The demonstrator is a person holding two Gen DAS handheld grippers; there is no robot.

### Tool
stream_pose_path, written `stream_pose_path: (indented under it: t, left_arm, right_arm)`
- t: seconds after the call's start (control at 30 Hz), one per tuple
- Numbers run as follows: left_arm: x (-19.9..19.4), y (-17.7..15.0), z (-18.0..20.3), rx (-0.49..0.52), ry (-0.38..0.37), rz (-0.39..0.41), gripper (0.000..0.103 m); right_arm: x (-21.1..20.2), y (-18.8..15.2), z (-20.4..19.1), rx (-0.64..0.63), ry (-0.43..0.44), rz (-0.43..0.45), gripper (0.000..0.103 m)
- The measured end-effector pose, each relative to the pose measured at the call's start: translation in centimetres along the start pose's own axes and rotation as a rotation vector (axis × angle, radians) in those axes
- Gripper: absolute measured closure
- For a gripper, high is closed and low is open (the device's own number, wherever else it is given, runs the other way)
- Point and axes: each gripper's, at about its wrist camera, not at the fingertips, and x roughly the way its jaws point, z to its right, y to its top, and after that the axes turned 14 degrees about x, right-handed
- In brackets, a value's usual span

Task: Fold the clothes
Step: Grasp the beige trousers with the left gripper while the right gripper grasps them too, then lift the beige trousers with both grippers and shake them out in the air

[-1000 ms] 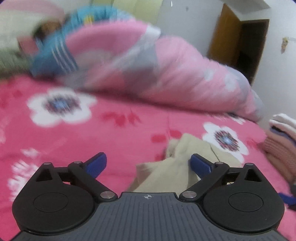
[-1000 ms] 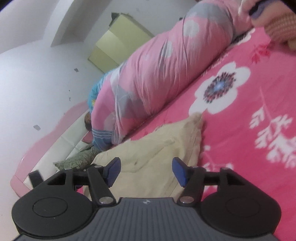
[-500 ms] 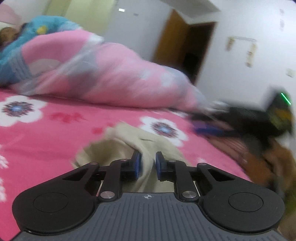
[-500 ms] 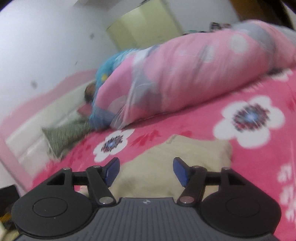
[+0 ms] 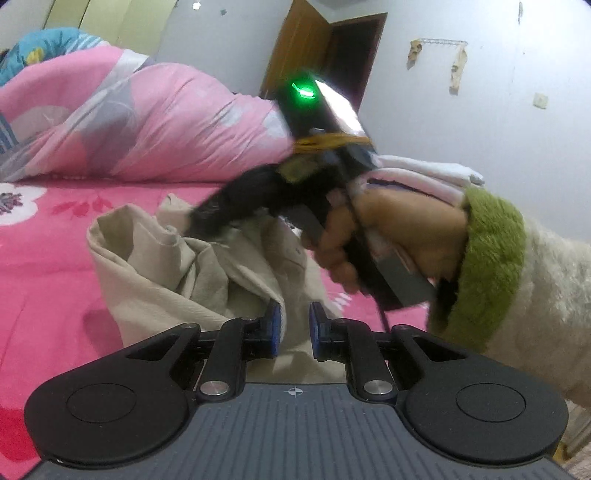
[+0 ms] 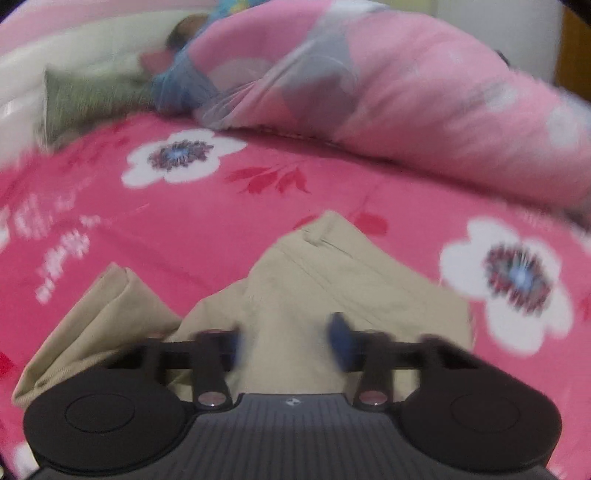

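Observation:
A crumpled beige garment [image 5: 177, 266] lies on the pink flowered bedsheet [image 5: 48, 258]. My left gripper [image 5: 297, 326] is low at the garment's near edge and shut on a fold of it, with fabric pinched between the blue pads. My right gripper [image 5: 207, 221], blurred, reaches over the garment's far side; a hand [image 5: 391, 236] in a green-cuffed fleece sleeve holds it. In the right wrist view the right gripper [image 6: 288, 341] is over the beige garment [image 6: 332, 280]. Its jaws are closing, fabric lies between them, and a gap still shows.
A long rolled pink quilt [image 5: 155, 122] lies along the far side of the bed. A stack of folded clothes [image 5: 424, 173] sits behind the hand. A person [image 6: 184, 33] lies at the head of the bed beside a green pillow [image 6: 92, 96]. A brown door [image 5: 291, 51] stands open behind.
My left gripper went from open to shut on the beige garment. The right gripper and hand came into the left view. The right view rolled level and its jaws narrowed.

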Motion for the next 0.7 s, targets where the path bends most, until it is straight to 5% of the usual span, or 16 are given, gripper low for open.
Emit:
stream_pose_path:
  t: [0.1, 0.33, 0.47, 0.57, 0.7]
  left_arm:
    - [-0.1, 0.1, 0.5, 0.018, -0.026, -0.007, 0.089]
    - [0.8, 0.5, 4.1, 0.094, -0.139, -0.037, 0.089]
    - [2.3, 0.5, 6.5, 0.127, -0.230, -0.075, 0.089]
    - [3.3, 0.6, 7.3, 0.133, -0.270, -0.122, 0.088]
    - [2.9, 2.4, 6.5, 0.151, -0.263, -0.151, 0.079]
  right_arm:
    - [-4.2, -1.6, 2.1, 0.100, 0.023, 0.123, 0.094]
    - [-16.9, -9.0, 10.4, 0.432, 0.128, 0.361, 0.097]
    - [-19.7, -16.1, 14.9, 0.607, 0.067, 0.374, 0.098]
    - [-17.9, -21.1, 18.2, 0.761, 0.031, 0.268, 0.097]
    - [-16.6, -23.3, 19.5, 0.806, 0.052, 0.249, 0.094]
